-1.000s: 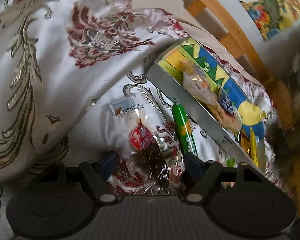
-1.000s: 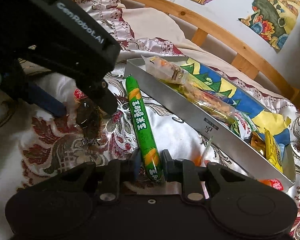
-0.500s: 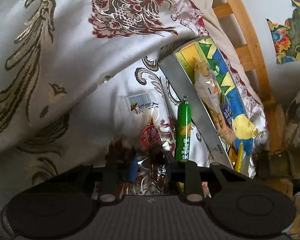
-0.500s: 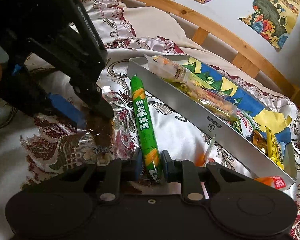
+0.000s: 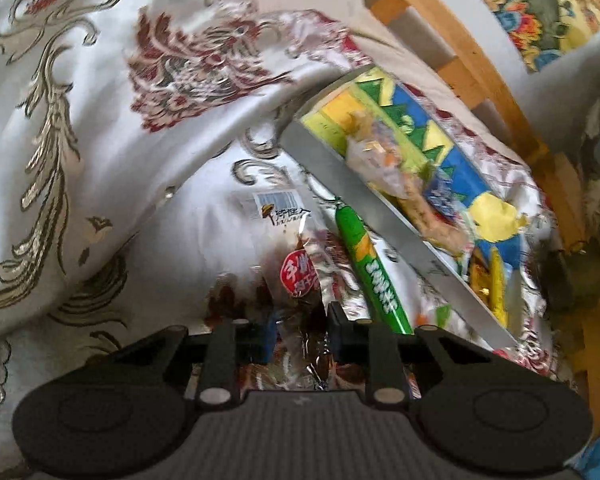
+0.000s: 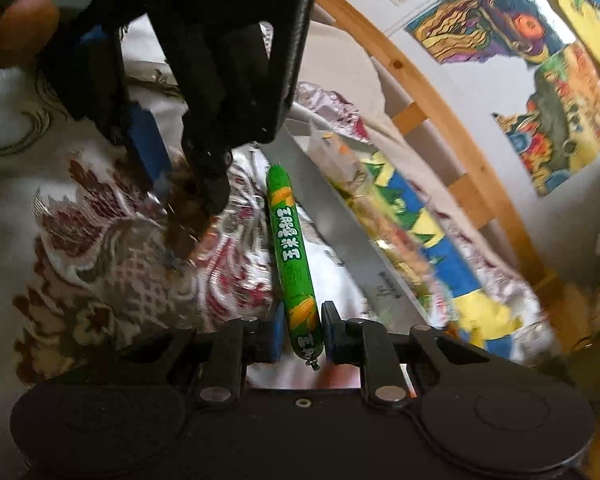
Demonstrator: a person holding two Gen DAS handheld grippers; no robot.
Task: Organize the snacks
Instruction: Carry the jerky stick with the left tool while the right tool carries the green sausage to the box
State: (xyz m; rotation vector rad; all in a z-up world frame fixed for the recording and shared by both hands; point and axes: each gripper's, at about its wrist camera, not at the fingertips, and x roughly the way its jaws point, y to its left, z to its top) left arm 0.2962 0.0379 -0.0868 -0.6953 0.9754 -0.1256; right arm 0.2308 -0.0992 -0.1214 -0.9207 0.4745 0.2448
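Left gripper (image 5: 302,330): closed on the lower end of a clear snack packet (image 5: 300,276) with dark contents and a round red label, low centre of the left wrist view. Jaws just closed from wide open a second ago; packet between the pads.
Right gripper (image 6: 303,330): clamped on the near end of a green corn sausage stick (image 6: 290,248), bottom centre of the right wrist view. Grip unchanged from a second ago.
Sausage stick: pointing away up the frame, far tip close to the near wall of the tray; whether lifted off the cloth, cannot tell.
Left gripper, seen from the right (image 6: 192,196): upper left of that view, pads pinching the dark packet over the cloth.
Snack tray (image 5: 380,216): grey-walled, running diagonally from centre to lower right, colourful lining, several wrapped snacks already inside.
Bedspread (image 5: 80,120): white satin with red and gold pattern, under everything.
Bed rail (image 6: 440,100): wooden, beyond the tray, upper right.
Change noted: left side gone from open approach to firm hold; both loose snacks now gripped.
Task bearing: judged ready for carry to the tray; neither item placed yet.
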